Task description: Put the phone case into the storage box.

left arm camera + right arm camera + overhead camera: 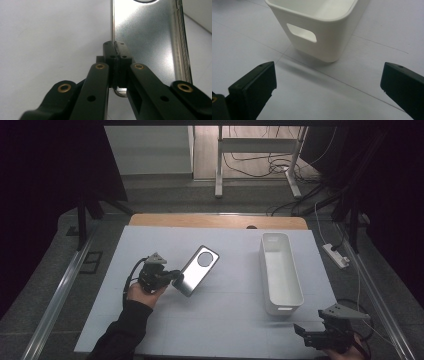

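Left gripper [172,276] fingers [113,53] pinch the phone case's [198,269] edge; right gripper [306,332] fingers [254,87] spread, white bin [280,270] at twelve o'clock.

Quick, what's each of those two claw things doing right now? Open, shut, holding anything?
Left gripper: shut on the edge of the clear phone case.
Right gripper: open, holding nothing, pointed at the white bin.

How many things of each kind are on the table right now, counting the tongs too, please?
Phone case, clear with a round hole, held by the left tongs: 1
White bin: 1
Tongs, left and right tongs: 2
Total: 4
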Tool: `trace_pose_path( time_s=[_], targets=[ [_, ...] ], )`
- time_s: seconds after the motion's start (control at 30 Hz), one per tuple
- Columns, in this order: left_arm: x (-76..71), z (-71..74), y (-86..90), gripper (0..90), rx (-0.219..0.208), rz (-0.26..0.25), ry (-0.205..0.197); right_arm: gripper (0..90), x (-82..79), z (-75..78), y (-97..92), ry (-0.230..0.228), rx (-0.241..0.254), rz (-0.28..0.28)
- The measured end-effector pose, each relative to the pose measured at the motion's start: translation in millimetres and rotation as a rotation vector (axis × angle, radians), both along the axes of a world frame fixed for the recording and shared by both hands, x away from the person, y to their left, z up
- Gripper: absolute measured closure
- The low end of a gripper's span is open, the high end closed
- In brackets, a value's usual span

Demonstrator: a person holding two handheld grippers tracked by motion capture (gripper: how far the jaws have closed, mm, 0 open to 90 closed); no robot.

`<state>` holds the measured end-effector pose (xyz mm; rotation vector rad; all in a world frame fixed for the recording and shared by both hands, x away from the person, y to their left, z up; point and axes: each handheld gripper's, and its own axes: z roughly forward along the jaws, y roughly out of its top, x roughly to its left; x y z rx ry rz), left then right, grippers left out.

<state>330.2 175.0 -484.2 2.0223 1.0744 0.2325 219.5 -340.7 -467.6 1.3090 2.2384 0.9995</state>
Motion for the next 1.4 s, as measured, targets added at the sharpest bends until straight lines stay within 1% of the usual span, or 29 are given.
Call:
trace_pose_path(
  time_s=[0.1, 0.23, 0.27, 0.37, 0.4, 0.43, 0.6, 0.87, 0.9, 1.07, 1.17, 1.27, 1.4],
  targets=[
    [-4.4, 1.1, 1.9, 89.1, -0.011, 0.005, -0.005, 0.7, 0.1, -0.2, 0.2, -0.001, 0.003, 0.003],
    [-18.7, 4.3, 6.1, 89.1, -0.037, 0.014, -0.024, 0.7, -0.1, 0.0, 0.4, 0.000, 0.001, 0.006],
    [-18.7, 4.3, 6.1, 89.1, -0.037, 0.014, -0.024, 0.7, -0.1, 0.0, 0.4, 0.000, 0.001, 0.006],
    [-26.8, 6.7, 7.4, 89.1, -0.044, 0.015, -0.038, 0.7, 0.0, 0.0, 0.5, 0.000, 0.002, 0.007],
    [-31.8, 8.4, 8.2, 89.1, -0.048, 0.015, -0.048, 0.6, -0.1, 0.1, 0.5, 0.000, 0.003, 0.008],
    [-31.8, 8.4, 8.2, 89.1, -0.048, 0.015, -0.048, 0.6, -0.1, 0.1, 0.5, 0.000, 0.003, 0.008],
    [-45.2, 12.3, 11.6, 89.1, -0.063, 0.019, -0.069, 0.0, -0.4, 0.5, 0.1, -0.004, 0.016, 0.019],
    [-64.6, 13.8, 17.9, 89.1, -0.087, 0.026, -0.085, 0.0, 0.1, 0.5, 0.3, 0.006, 0.016, 0.025],
    [-64.6, 13.8, 17.9, 89.1, -0.087, 0.026, -0.085, 0.0, 0.1, 0.5, 0.3, 0.006, 0.016, 0.025],
    [-79.5, 14.2, 19.5, 89.1, -0.103, 0.034, -0.097, 0.0, -0.2, 0.8, -0.5, 0.001, 0.025, 0.026],
    [-85.8, 14.8, 20.3, 89.1, -0.106, 0.037, -0.104, 0.0, -0.6, 0.9, -0.3, -0.004, 0.026, 0.027],
    [-91.9, 14.7, 21.1, 89.1, -0.121, 0.041, -0.107, 0.0, -0.8, 1.1, 0.2, -0.007, 0.016, 0.028],
    [-97.6, 13.3, 19.7, 89.1, -0.121, 0.039, -0.109, 0.0, -1.4, 1.6, 0.2, -0.001, 0.020, 0.033]
  ],
)
